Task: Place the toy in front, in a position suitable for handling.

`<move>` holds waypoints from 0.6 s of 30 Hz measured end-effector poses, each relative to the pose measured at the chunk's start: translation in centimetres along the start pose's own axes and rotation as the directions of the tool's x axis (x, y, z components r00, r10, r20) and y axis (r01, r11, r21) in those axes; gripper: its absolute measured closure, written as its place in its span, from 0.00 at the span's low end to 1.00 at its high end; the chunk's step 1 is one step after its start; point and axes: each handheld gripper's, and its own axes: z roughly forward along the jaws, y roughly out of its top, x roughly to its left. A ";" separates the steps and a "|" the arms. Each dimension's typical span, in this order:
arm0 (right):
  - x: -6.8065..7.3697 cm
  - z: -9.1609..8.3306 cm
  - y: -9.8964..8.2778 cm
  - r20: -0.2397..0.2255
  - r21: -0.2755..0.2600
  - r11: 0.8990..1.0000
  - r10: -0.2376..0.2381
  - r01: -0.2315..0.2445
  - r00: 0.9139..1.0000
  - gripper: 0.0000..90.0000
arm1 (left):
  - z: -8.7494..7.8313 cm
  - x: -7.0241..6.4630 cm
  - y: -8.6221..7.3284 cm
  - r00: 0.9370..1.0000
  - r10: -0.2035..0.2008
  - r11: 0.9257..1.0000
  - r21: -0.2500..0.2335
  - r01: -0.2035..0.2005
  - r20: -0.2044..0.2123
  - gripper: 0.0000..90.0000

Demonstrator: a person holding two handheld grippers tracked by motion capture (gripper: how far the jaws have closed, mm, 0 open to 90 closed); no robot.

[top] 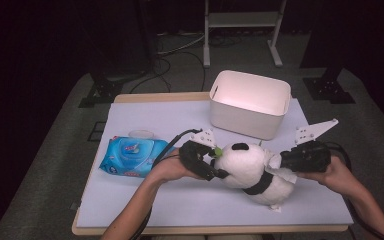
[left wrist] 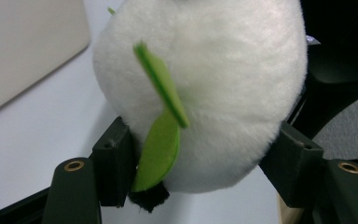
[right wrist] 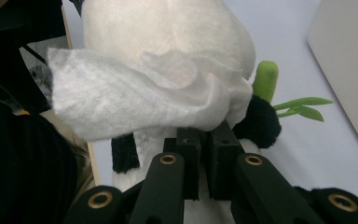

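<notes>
Here the work is wiping a soft white-and-black plush panda toy, which lies near the front edge of the surface, toward its right corner. The left gripper has its jaws around the panda's round head, the pads touching the fur on both sides beside the green felt leaves. The right gripper has its jaws pressed together on a crumpled white wipe, which rests against the panda's back.

To do this well, the left jaws should hold the head firmly enough that the toy cannot roll, while the right hand draws the wipe across the fur in short strokes, keeping the cloth flat rather than bunched. Too hard a squeeze would only dent the plush.

A white plastic bin stands behind the panda toward the far edge, near enough to limit a backward sweep. A blue pack of wet wipes lies by the left edge, well clear of the work.
</notes>
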 end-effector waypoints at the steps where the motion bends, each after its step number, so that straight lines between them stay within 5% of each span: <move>1: 0.0 0.1 0.1 -0.002 -0.003 1.000 -0.001 0.001 1.000 0.94 | -0.3 -0.1 0.1 1.000 0.002 1.000 -0.004 -0.002 -0.009 0.37; 18: 0.4 2.0 2.7 -0.027 0.005 0.999 -0.044 0.044 0.999 0.94 | -5.0 -0.6 1.6 0.995 0.047 0.999 -0.020 -0.049 -0.083 0.38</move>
